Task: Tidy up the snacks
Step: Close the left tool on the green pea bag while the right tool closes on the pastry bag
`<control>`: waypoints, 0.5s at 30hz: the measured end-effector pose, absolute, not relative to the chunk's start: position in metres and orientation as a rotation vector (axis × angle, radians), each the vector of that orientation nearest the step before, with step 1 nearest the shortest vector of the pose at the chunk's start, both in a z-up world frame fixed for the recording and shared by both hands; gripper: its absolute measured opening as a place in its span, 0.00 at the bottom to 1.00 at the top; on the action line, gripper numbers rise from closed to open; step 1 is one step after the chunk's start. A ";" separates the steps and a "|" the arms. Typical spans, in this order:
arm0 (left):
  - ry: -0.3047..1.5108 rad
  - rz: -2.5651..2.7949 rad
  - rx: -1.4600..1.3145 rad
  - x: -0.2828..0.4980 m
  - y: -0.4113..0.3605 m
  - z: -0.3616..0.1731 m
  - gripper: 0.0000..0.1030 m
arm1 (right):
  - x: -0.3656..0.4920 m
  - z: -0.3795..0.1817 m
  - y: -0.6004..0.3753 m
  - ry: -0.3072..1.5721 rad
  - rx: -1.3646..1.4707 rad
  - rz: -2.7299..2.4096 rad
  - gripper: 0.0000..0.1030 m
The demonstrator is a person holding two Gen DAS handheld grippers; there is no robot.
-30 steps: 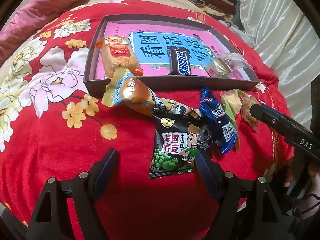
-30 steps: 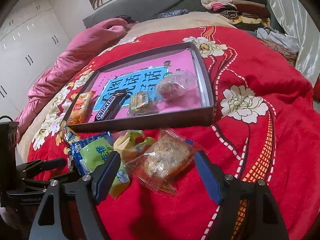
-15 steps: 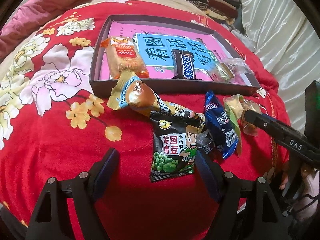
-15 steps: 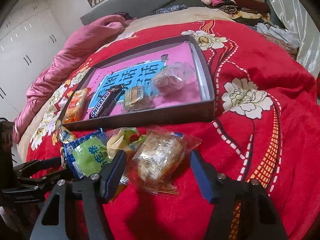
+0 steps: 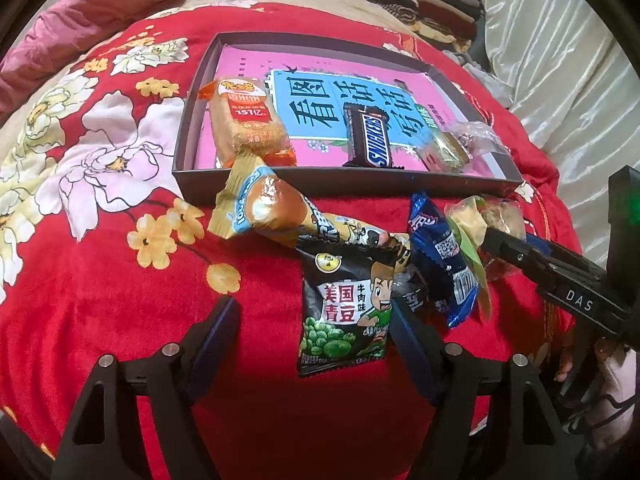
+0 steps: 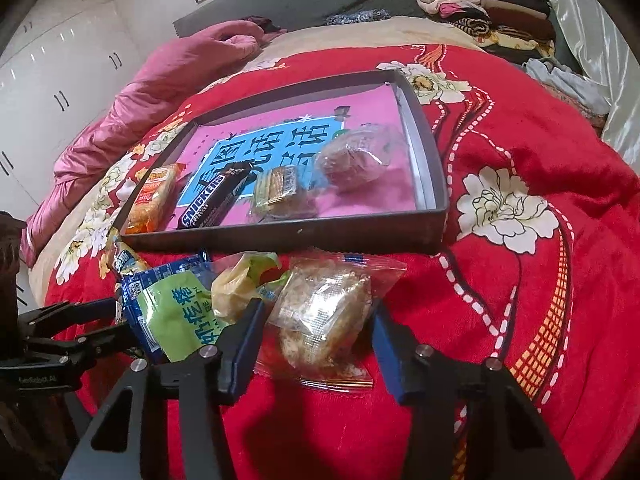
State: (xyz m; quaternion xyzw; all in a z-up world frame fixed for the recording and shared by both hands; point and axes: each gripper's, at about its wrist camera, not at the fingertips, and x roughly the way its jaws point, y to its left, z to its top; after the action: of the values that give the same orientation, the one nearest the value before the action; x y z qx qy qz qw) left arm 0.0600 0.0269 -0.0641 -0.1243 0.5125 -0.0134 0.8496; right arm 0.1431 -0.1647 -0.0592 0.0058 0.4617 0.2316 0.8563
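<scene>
Right gripper (image 6: pixel 318 344) low over the red floral blanket (image 6: pixel 540 300), jaws closing, a clear-wrapped pastry (image 6: pixel 324 316) between the blue pads; pads flank it closely, whether they press yet cannot be told. Just left of it, a yellow-green wrapped sweet (image 6: pixel 240 284), then a blue-and-green packet (image 6: pixel 168 304).

Left gripper (image 5: pixel 316 344) also near the blanket's front edge, jaws wide but closing, its right pad at the edge of a black green-pea packet (image 5: pixel 344 304) whose lower part lies between the pads; nothing gripped. Beyond that packet, a long cone-shaped wrapper (image 5: pixel 280 212) lies slanted, its wide end touching the tray's front wall.

Dark shallow tray (image 5: pixel 360 188) farther back, mid-blanket. Along its front edge, left to right: orange cake packet (image 5: pixel 248 120), Snickers bar (image 5: pixel 370 136), small gold-wrapped square (image 5: pixel 444 152), clear-bagged round cake (image 6: pixel 356 156) at the front right corner.

Pink quilt (image 6: pixel 160 92) and folded clothes (image 6: pixel 480 12) lie beyond the blanket.
</scene>
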 end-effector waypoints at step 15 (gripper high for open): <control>1.046 -0.089 -0.304 0.056 0.025 -0.058 0.39 | 0.137 -0.038 -0.178 0.873 0.049 0.502 0.44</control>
State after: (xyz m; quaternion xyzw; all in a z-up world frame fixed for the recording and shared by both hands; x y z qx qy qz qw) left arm 0.0560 0.0254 -0.0581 -0.1448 0.4975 -0.0423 0.8543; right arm 0.1369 -0.1781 -0.0378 0.0234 0.4182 0.2407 0.8756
